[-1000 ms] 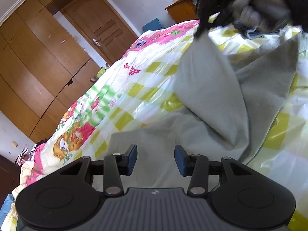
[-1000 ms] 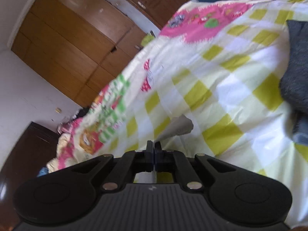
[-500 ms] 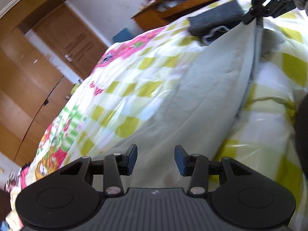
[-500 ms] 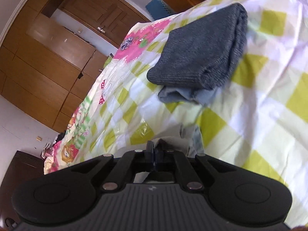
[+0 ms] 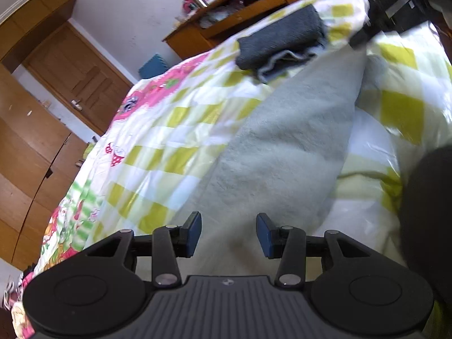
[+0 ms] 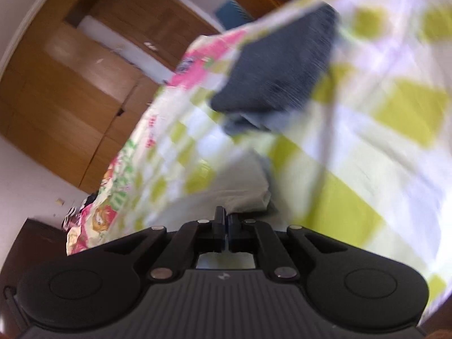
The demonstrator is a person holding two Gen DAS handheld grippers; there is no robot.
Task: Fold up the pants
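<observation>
Light grey pants (image 5: 282, 147) lie stretched in a long strip across the checked bedspread (image 5: 169, 141). My left gripper (image 5: 228, 234) hovers over their near end, open, with the cloth lying flat under the blue pads (image 5: 193, 234) and nothing pinched. At the top right of the left wrist view, my right gripper (image 5: 358, 39) pinches the pants' far end. In the blurred right wrist view its jaws (image 6: 226, 220) are shut, with pale grey cloth (image 6: 240, 195) bunched just ahead of them.
A folded dark grey garment (image 5: 279, 42) (image 6: 276, 70) lies on the bed just beyond the pants' far end. A wooden desk (image 5: 254, 8), a door (image 5: 79, 76) and a wardrobe (image 5: 28, 141) stand past the bed. A dark shape (image 5: 429, 212) fills the right edge.
The right gripper has carried the pants' end across the bed toward the folded dark garment, and the crumpled cloth is now pulled out straight. The left gripper has shifted along the near end, still open.
</observation>
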